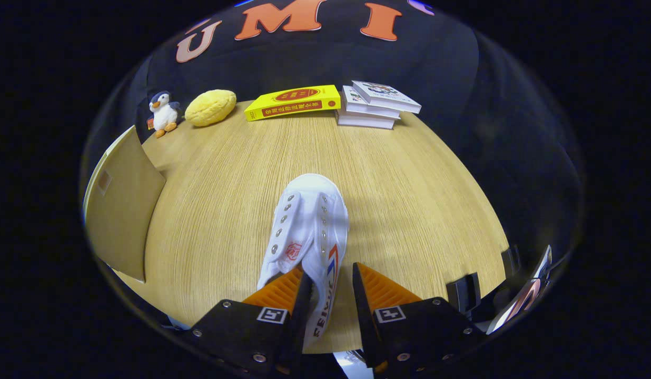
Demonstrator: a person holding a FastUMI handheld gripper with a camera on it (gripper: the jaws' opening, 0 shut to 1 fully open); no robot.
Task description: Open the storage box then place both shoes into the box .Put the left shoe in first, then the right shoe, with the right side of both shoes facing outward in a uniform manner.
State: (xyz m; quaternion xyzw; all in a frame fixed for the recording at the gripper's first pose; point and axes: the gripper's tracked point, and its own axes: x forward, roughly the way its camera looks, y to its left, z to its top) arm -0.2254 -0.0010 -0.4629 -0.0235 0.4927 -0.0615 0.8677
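A white canvas shoe (pixel 308 210) with metal eyelets and a red-and-blue stripe lies on the wooden table (pixel 420 189), toe pointing away from me. My gripper (pixel 328 268) straddles the shoe's right side wall near the heel. One finger sits inside the shoe's opening and the other outside it. A strip of table shows between the outer finger and the shoe, so the fingers are open. A tan storage box (pixel 122 205) stands to the left of the shoe, with a flat panel facing me; its inside is hidden.
Along the table's far edge are a penguin plush (pixel 164 113), a yellow cushion-like plush (pixel 210 107), a yellow book (pixel 294 101) and a stack of white books (pixel 375 105). Black brackets (pixel 462 292) stand at the table's near right edge.
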